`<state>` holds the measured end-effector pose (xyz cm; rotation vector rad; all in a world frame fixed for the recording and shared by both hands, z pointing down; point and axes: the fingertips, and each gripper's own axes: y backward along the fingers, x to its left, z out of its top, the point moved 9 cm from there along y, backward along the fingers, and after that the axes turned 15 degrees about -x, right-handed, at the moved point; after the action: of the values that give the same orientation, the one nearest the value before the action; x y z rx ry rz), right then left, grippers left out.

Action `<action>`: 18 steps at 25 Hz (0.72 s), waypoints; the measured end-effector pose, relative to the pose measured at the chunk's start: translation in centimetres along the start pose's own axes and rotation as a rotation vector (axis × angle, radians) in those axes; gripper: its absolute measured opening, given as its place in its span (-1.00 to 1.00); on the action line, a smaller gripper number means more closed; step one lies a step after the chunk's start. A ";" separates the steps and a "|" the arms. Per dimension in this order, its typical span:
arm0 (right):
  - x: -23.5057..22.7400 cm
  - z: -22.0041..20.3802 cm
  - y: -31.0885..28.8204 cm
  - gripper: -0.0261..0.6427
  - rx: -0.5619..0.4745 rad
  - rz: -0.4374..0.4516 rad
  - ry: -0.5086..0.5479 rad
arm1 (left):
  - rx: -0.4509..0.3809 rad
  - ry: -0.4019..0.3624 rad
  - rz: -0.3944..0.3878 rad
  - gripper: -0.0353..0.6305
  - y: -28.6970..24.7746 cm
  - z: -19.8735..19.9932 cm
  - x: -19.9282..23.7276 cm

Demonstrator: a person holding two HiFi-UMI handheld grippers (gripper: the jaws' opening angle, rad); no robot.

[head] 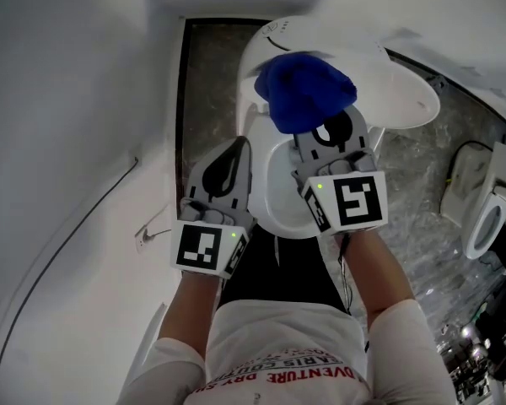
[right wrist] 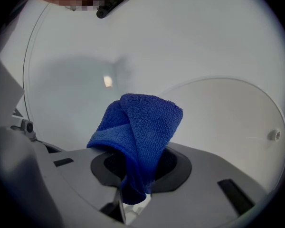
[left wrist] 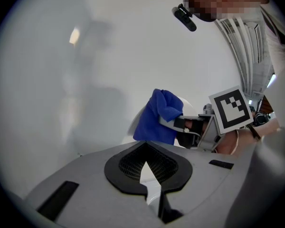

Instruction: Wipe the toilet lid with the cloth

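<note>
View from above of a person standing over a white ceramic toilet [head: 278,201], holding a grey two-jaw gripper in each hand. The right claw [head: 325,133] is clamped on a bunched deep-blue terry cloth [head: 304,91], which sits at the left part of the glossy white oval toilet lid [head: 401,95]; whether cloth and lid touch cannot be made out. Seen along the right claw, the cloth [right wrist: 137,127] rises folded from between the jaws against a shiny white surface. The left claw [head: 236,154] hangs beside the right one, over the toilet's left edge, jaws drawn together with nothing between them [left wrist: 149,175]. A second white toilet [head: 489,218] stands at far right
</note>
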<state>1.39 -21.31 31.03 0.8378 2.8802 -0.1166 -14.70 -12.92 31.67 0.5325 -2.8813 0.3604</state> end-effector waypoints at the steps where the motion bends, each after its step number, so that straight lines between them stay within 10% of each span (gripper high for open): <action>1: -0.5 0.2 0.2 -0.66 -0.002 -0.008 -0.001 | 0.004 0.002 -0.005 -0.88 -0.1 -0.2 -0.2; 18: -11.3 1.2 7.9 -0.66 0.044 -0.286 0.017 | 0.005 0.005 -0.113 -0.88 -4.0 -2.1 -7.2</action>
<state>15.26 -20.74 31.31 0.4302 3.0054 -0.2042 -6.35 -13.66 32.83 0.6903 -2.8304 0.3511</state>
